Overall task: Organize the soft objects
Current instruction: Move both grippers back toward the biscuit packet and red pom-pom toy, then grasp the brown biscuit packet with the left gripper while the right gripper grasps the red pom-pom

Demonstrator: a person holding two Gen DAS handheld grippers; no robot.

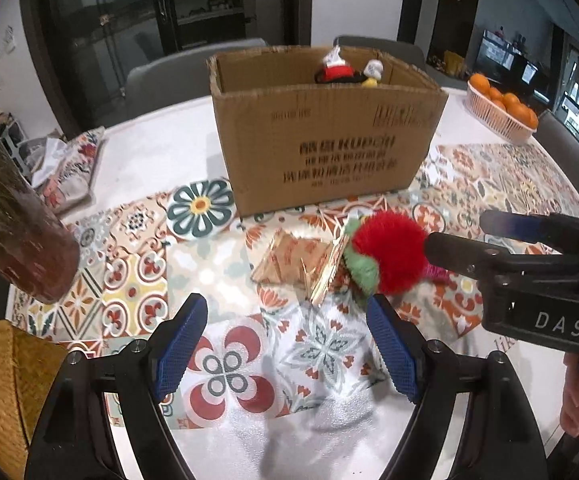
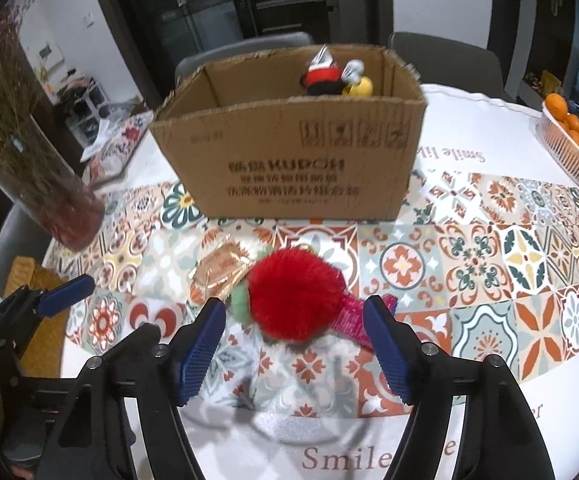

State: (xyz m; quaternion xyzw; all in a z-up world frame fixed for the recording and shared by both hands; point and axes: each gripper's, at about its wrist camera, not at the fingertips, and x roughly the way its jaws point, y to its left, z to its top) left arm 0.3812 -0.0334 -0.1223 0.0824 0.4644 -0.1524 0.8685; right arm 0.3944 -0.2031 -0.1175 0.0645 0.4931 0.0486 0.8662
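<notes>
- Left wrist view: my left gripper (image 1: pixel 285 344) hangs over the tablecloth (image 1: pixel 225 364) with its fingers spread apart and nothing between them.
- The red pompom (image 1: pixel 389 256) lies on the cloth ahead and to the right, in front of the box (image 1: pixel 329 140), touching a foil packet (image 1: pixel 289 260).
- My right gripper (image 1: pixel 455 236) reaches the pompom from the right; from here I cannot tell whether it touches.
- Only this view shows a patterned pouch (image 1: pixel 73 168) at the far left.
- Right wrist view: my right gripper (image 2: pixel 295 338) is open, fingers either side of the pompom (image 2: pixel 297 292), which sits just ahead of the tips, not yet clamped.
- I judge the step to be the grasp: advance until the pads flank the fluffy body, then close gently, keeping clear of the packet (image 2: pixel 219 270).
- Only this view shows a pink tail (image 2: pixel 349 320) beside the right finger, and the toys (image 2: pixel 333 76) in the box (image 2: pixel 289 160) more plainly.
</notes>
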